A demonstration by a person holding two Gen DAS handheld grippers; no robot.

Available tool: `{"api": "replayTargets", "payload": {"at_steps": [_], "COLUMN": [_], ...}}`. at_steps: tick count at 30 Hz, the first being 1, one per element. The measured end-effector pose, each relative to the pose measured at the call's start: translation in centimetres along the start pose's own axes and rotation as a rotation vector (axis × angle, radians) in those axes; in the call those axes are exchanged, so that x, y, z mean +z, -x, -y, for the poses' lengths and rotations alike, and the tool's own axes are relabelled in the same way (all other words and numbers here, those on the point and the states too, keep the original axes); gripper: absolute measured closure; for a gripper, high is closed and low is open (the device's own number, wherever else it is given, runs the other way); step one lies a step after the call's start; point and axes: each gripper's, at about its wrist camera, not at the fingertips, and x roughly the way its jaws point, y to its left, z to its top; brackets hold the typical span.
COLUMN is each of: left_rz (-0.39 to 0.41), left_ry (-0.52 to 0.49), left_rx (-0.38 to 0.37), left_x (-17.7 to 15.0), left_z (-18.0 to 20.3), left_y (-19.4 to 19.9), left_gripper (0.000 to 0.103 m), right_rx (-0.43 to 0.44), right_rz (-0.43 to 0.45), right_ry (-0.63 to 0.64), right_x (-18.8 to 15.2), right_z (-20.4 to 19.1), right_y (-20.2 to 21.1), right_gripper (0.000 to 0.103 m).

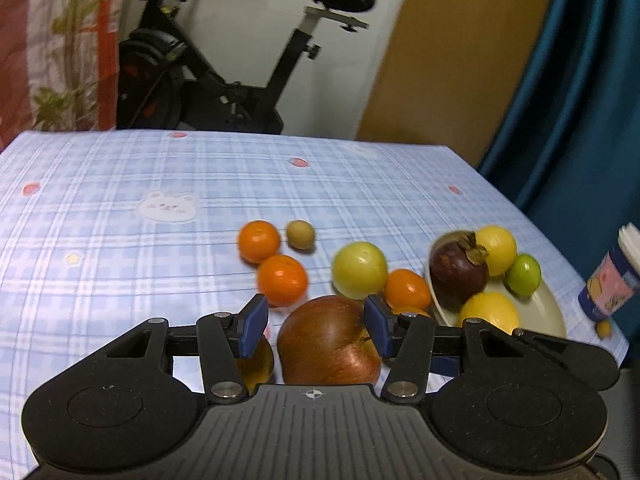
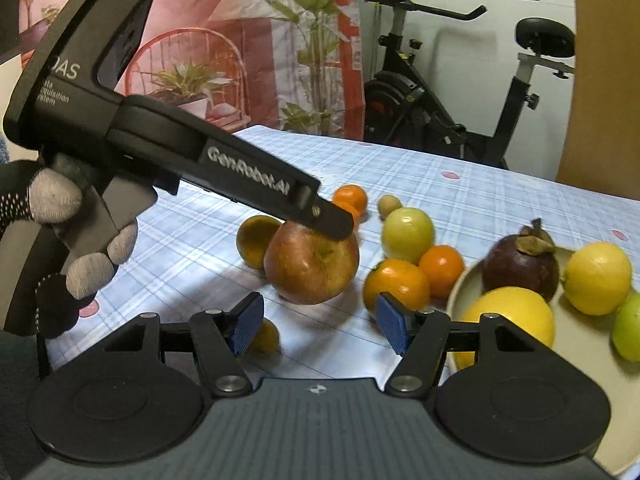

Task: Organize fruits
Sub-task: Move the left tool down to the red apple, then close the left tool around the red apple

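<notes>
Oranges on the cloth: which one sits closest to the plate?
The orange touching the plate rim, just right of the pale green fruit. The other oranges lie further left, near the small brown fruit.

Surface cloth (image 1: 120, 184): pale blue-white plaid, pink dots, white bear print. Round red-and-yellow streaked apple (image 1: 330, 344). Three round orange tangerines, one at (image 1: 282, 280). Round yellow-green fruit (image 1: 360, 270). Dark purple mangosteen with brown cap (image 1: 458, 270), yellow lemons (image 1: 498, 250) and small bright green fruit (image 1: 523, 274) in beige dish (image 1: 548, 308). Black tongs with blue ribbed pads (image 1: 254, 326).
</notes>
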Motion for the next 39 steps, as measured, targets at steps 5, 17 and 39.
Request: {"api": "replayTargets", "payload": {"at_steps": [5,17,39], "left_rz": [0.027,0.069,0.068], "left_ry": [0.067,0.135,0.114], "left_rx": [0.009,-0.03,-0.117], "left_x": [0.0,-0.1,-0.7], "left_z": [-2.1,-4.2,-3.3], "left_y": [0.8,1.1,1.8], "left_gripper": [0.049,0.049,0.046], "right_rx": [0.02,0.048,0.037], "right_rz": [-0.006,-0.059,-0.061], "right_ry": [0.011,0.091,0.059], "right_x": [1.1,3.7,2.0], "right_z": [-0.6,-2.4,-2.6], "right_y": [-1.0,-5.7,-4.5], "right_gripper": [0.038,0.038,0.037]}}
